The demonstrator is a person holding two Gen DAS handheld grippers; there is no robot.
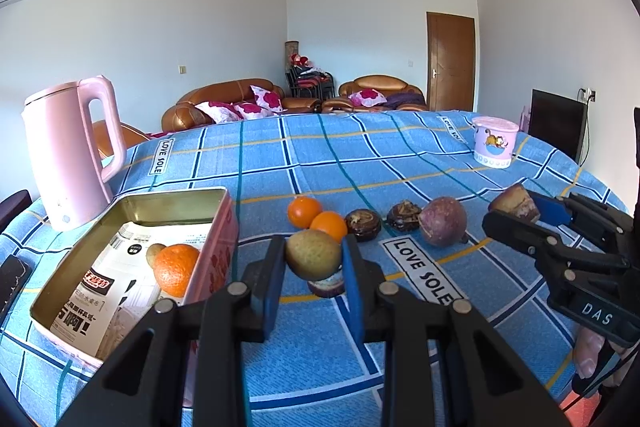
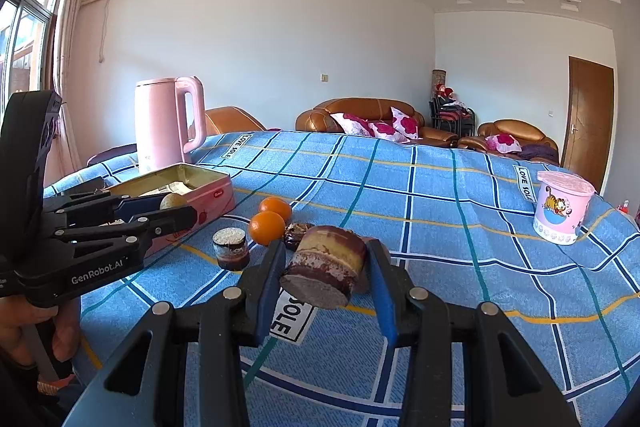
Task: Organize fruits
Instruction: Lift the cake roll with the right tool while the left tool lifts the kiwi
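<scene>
Kiwi: greenish-brown kiwi (image 1: 313,254) sits lower centre of the left wrist view, pinched between the two blue pads, clear of the cloth.
Left gripper: left gripper (image 1: 313,259) nearly closed, clamped on the kiwi.
Cut fruit: cut fruit piece (image 2: 326,273), purple-brown rind, pale face toward the camera, centre of the right wrist view, squeezed between the pads.
Right gripper: right gripper (image 2: 326,277) narrowly closed on that piece.
Tin: pink tin (image 1: 216,227) at lower left, holding an orange (image 1: 176,269).
Table: blue checked tablecloth (image 1: 360,155); two oranges (image 1: 316,217) just beyond the kiwi.
</scene>
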